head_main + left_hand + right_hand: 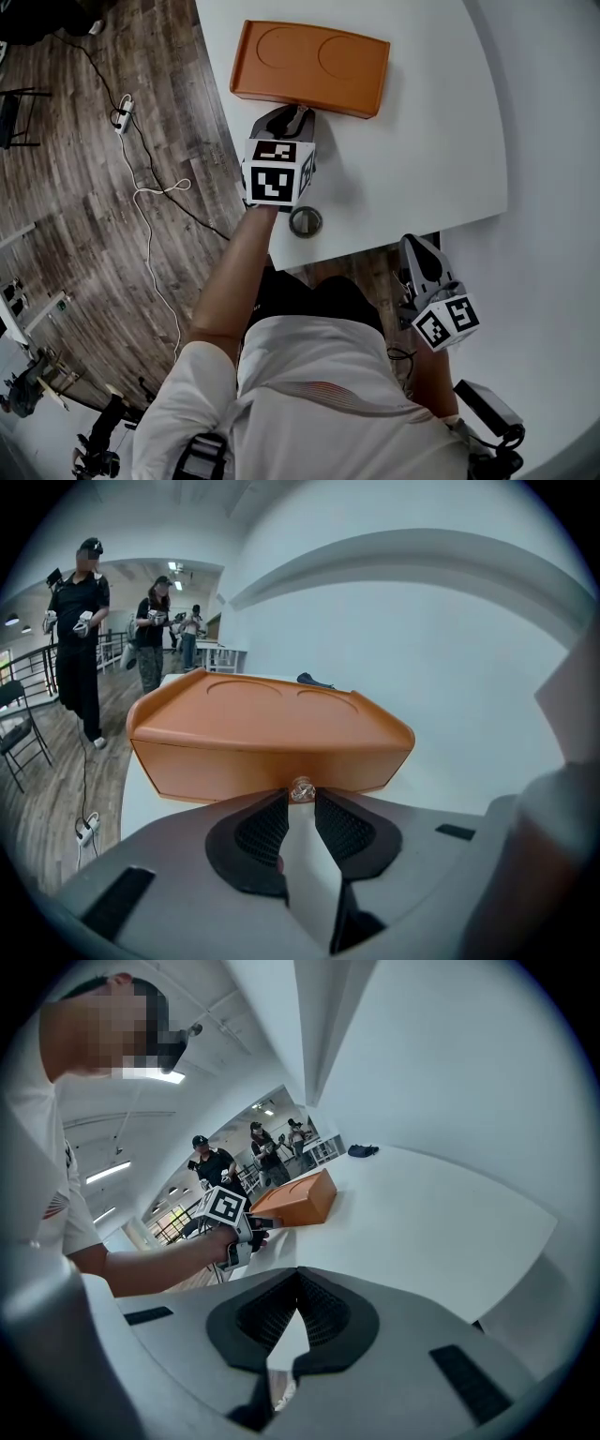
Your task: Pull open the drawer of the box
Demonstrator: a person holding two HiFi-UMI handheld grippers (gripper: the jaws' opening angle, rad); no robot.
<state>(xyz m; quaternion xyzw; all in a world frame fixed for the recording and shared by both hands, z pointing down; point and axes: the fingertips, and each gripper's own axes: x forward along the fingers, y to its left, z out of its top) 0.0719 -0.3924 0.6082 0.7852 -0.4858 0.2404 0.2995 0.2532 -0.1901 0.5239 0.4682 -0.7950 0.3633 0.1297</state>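
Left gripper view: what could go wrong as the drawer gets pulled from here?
1. The left gripper pinches the small clear knob only at its jaw tips, so it may slip off.
2. Nothing steadies the orange box. The right gripper is away from it, so the whole box may slide across the table.

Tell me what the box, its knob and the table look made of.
Box: probably plastic, matte orange; smooth skin, rounded rim and two moulded circular dips on top.
Knob: clear glass or acrylic, glossy; it is see-through and glints.
Table: white, smooth, low sheen; laminate or painted board, the look leaves it open.
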